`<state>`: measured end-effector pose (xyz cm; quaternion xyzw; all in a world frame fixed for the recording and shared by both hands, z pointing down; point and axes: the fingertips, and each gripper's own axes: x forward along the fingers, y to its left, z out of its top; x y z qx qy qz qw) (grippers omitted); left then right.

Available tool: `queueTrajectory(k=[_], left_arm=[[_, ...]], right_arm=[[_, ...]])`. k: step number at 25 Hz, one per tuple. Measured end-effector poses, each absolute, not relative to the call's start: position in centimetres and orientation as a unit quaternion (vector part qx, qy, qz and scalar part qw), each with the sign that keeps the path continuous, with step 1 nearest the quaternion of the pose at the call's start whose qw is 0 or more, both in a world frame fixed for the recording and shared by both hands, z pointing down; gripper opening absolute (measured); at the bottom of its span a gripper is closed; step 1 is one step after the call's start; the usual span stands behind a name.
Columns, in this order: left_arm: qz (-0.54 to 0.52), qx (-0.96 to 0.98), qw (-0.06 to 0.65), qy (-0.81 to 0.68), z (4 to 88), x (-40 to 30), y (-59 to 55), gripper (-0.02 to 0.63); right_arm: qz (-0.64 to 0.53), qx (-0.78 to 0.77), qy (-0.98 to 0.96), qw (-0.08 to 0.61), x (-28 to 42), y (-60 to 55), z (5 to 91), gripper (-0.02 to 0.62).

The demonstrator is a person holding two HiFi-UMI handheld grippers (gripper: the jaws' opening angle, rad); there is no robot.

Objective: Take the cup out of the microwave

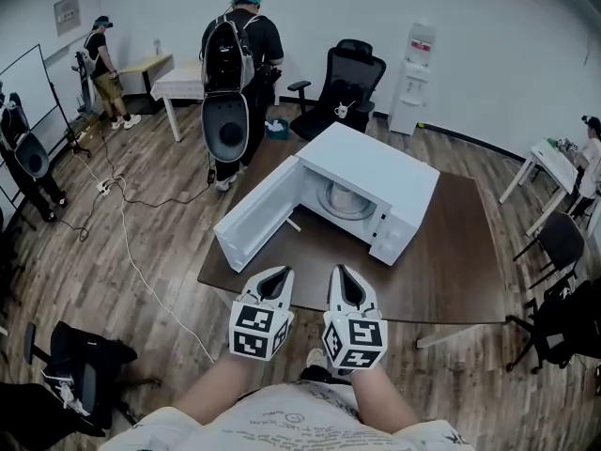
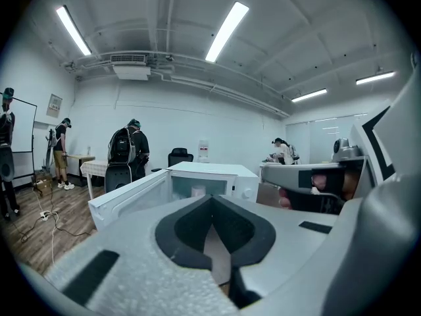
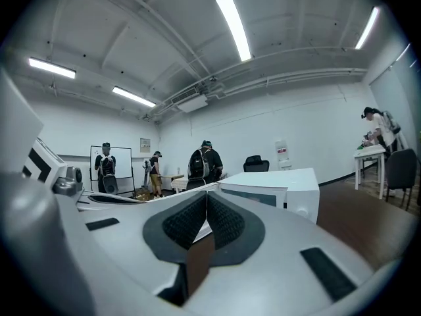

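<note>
A white microwave (image 1: 380,172) stands on the dark brown table (image 1: 451,271) with its door (image 1: 254,216) swung open to the left. A pale cup (image 1: 344,197) sits inside on the turntable; the left gripper view also shows the cup (image 2: 198,191) in the open cavity. My left gripper (image 1: 279,272) and right gripper (image 1: 344,271) hover side by side at the table's near edge, well short of the microwave. Both are shut with nothing between their fingers. The right gripper view shows the microwave (image 3: 289,180) from its closed right side.
A person with a backpack (image 1: 235,54) stands behind the table, with others at the room's edges. A black office chair (image 1: 343,78) and a water dispenser (image 1: 415,73) stand behind the microwave. Cables (image 1: 131,252) trail over the wood floor at left; chairs (image 1: 554,242) stand at right.
</note>
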<state>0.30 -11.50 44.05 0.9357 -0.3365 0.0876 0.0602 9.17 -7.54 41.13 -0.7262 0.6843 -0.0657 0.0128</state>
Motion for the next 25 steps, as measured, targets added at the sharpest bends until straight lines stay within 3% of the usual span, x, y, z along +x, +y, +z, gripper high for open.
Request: queueTrajectory(k=[14,25], left_arm=[[0.105,0.927,0.066,-0.353,44.4,9.5,-20.6,0.011],[0.112,0.920,0.092,-0.363,45.8,11.3,-25.6,0.011]], right_arm=[[-0.090,-0.708,0.701,0.003,18.3,-17.7,42.6,0.017],[-0.116,-0.688,0.716,-0.028,19.8,-24.4,45.9,0.017]])
